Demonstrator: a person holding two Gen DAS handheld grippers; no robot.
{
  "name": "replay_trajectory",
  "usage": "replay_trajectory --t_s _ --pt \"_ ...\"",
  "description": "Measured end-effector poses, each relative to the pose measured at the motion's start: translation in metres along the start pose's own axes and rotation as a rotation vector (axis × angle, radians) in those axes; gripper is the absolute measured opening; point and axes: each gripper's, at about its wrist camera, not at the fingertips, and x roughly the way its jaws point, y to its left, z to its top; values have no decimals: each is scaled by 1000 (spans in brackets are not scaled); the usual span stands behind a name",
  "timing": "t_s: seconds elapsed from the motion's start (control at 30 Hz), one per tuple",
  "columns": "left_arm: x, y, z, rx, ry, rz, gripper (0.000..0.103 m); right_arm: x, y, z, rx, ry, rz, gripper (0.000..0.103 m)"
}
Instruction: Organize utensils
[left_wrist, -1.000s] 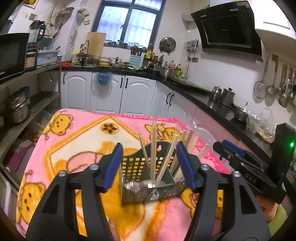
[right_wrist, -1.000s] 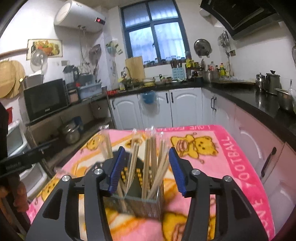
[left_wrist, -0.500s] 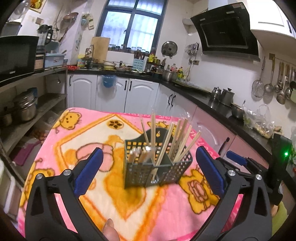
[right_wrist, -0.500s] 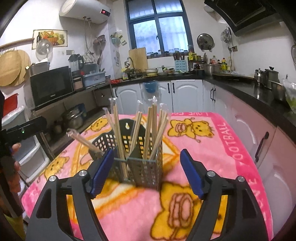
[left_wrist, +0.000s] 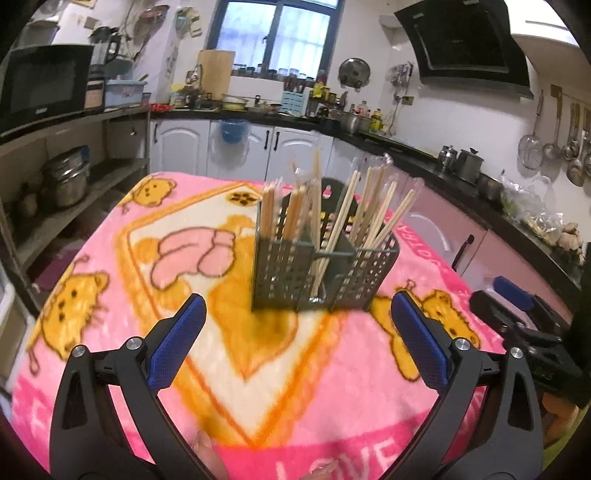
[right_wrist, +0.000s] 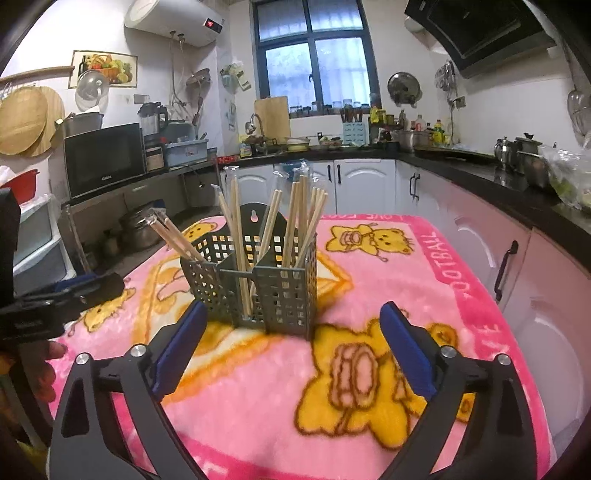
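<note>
Mid-bench, on the pink blanket (left_wrist: 110, 258), chopsticks (left_wrist: 373, 214) stand upright in a grey caddy (left_wrist: 317, 273); left gripper (left_wrist: 299, 343) and right gripper (right_wrist: 291, 350), just opened wide, hold nothing.

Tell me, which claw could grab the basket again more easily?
Probably right: the right claw sits open close to the grey perforated plastic basket of wooden chopsticks; the left claw looks slightly farther.

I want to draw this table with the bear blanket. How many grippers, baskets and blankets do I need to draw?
Grippers: 2, the left gripper and the right gripper, both open and empty
Grey utensil basket: 1, standing on the blanket with chopsticks in it, too bunched to count
Pink bear blanket: 1
Total: 4
</note>
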Motion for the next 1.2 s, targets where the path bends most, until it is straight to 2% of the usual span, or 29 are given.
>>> replay_trajectory --t_s 0.27,0.47,0.57,0.7,0.77,0.93,1.2 --pt "7 -2 -28 0 -41 -35 92 -18 -5 -20 -11 -110 -50 95" --pt "6 -12 -41 41 -111 -12 92 -27 -12 -34 11 -170 -53 96" --pt "7 -14 -44 52 -120 10 92 -29 -13 -42 32 -197 -55 96" --pt "5 -14 -48 50 -164 -3 92 -30 -8 -53 5 -241 -65 96" --pt "4 -13 -51 52 -175 3 92 -27 -7 -59 4 -247 -90 96" --pt "5 -11 -57 43 -190 -2 92 -24 -9 -63 23 -244 -84 96" --pt "10 -7 -58 23 -171 16 92 -23 -7 -64 20 -244 -89 96"
